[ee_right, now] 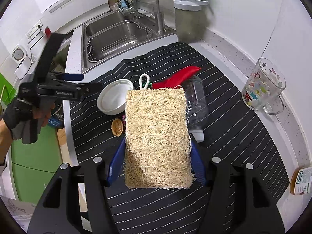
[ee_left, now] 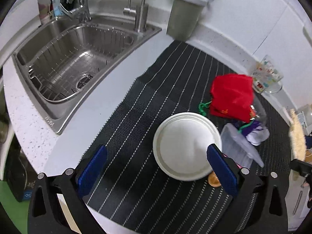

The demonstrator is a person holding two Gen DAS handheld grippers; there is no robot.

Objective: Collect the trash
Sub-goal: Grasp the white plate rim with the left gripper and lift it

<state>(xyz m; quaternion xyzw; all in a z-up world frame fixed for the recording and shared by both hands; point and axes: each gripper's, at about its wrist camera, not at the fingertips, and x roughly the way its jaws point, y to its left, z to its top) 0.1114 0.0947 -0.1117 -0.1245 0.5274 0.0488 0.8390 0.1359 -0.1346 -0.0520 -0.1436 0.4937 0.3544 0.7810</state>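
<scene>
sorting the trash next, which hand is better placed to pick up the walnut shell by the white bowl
Left. The left gripper is open and empty, with the walnut shell beside its finger; the right gripper is clamped on the loofah pad.

Striped mat lies on the counter, right of the sink. Bin stands behind the mat, against the wall. Plate sits on the mat toward its sink side; nutshell lies just in front of it. Cloth lies behind and right of the plate. Clear bottle lies on its side right of the loofah pad. Glass mug stands off the mat's right edge, by the wall. Small jar stands at the near right.
</scene>
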